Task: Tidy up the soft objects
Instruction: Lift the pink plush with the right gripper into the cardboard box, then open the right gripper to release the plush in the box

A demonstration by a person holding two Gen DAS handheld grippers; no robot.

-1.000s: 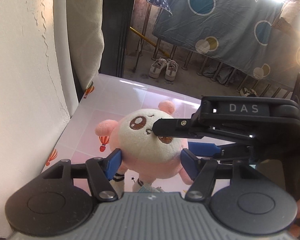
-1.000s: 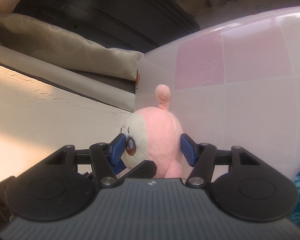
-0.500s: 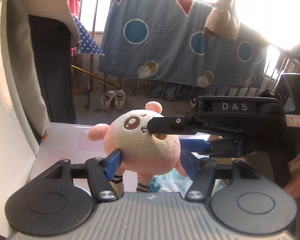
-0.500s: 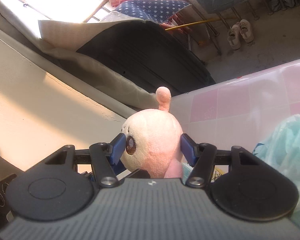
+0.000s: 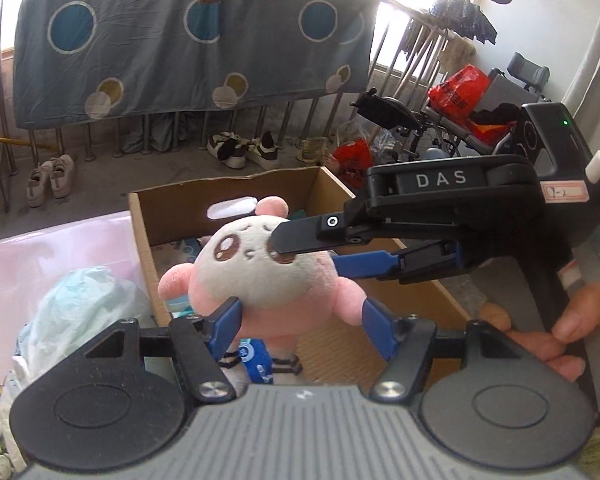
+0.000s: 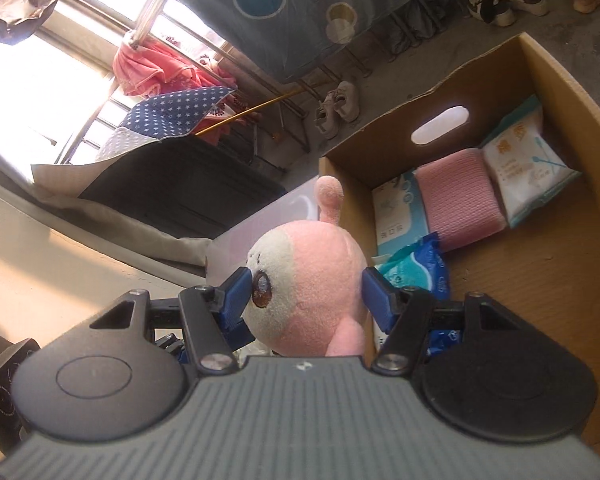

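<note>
Pink-and-cream plush toy [image 5: 266, 276], one, round-headed, held in the air at the near left corner of the cardboard box [image 5: 416, 304]. Left gripper [image 5: 300, 320]: blue pads pressed against the lower sides of the toy's head, jaws about half spread around it. Right gripper [image 6: 304, 296]: blue pads against the face and back of the same head, jaws likewise part-spread and gripping it; in the left wrist view its black finger lies across the toy's face.

Left to right in the left wrist view: pink sheet-covered surface [image 5: 40, 248], one; crumpled pale-blue plastic bag [image 5: 76, 304], one, beside the box's left wall; cardboard box, one, open-topped, with one oval handle cut-out in its far wall; person's hand [image 5: 572, 332], one, around the right gripper's handle.

Box contents, right wrist view, left to right: white-and-blue tissue pack [image 6: 400, 216], one; folded pink cloth [image 6: 458, 200], one; white wipes pack [image 6: 528, 172], one, all three along the far wall; blue-and-teal packet [image 6: 420, 268], one, nearer, just beside the toy.

Background: blue sheet with circles [image 5: 180, 32], one, hung on a railing; pairs of shoes under it, two in the left wrist view.
</note>
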